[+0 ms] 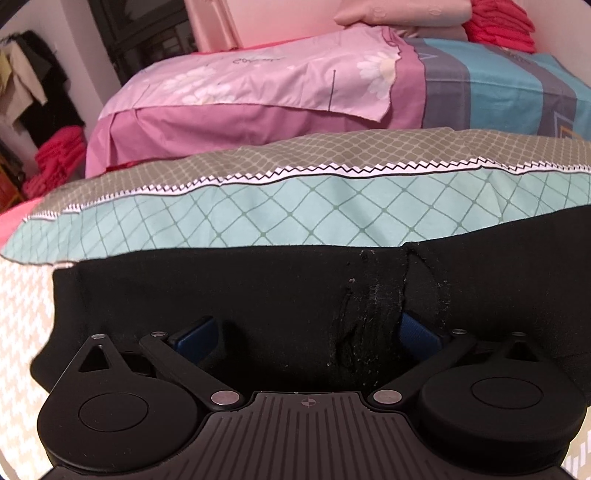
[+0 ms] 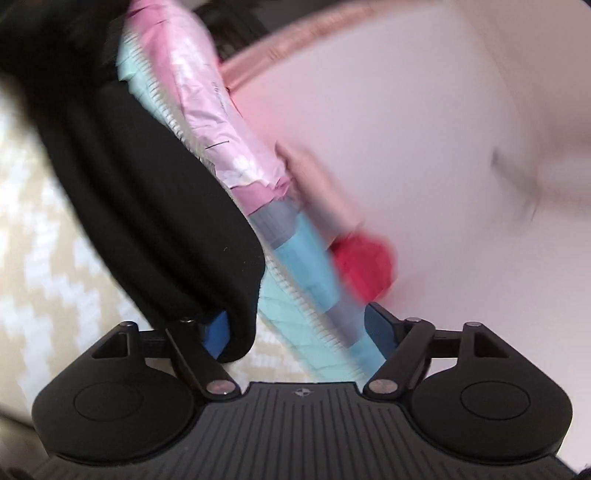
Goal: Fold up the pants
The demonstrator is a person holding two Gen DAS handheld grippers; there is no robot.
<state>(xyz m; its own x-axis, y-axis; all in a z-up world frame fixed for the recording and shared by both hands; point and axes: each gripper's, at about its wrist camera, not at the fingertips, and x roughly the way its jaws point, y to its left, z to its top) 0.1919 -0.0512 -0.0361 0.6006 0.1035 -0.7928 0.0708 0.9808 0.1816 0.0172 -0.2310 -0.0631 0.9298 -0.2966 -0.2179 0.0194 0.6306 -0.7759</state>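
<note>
The black pants lie spread across the beige-and-white patterned bed cover, right in front of my left gripper. Its blue pads stand wide apart just above the cloth, with a lint-flecked wrinkle between them. In the blurred, tilted right wrist view the pants drape over the left blue pad. My right gripper is open; its right pad is bare.
A mint and olive quilt lies just behind the pants. Beyond it are a pink bedsheet, a blue-grey striped one, pillows and red cloth. Clothes hang at the far left.
</note>
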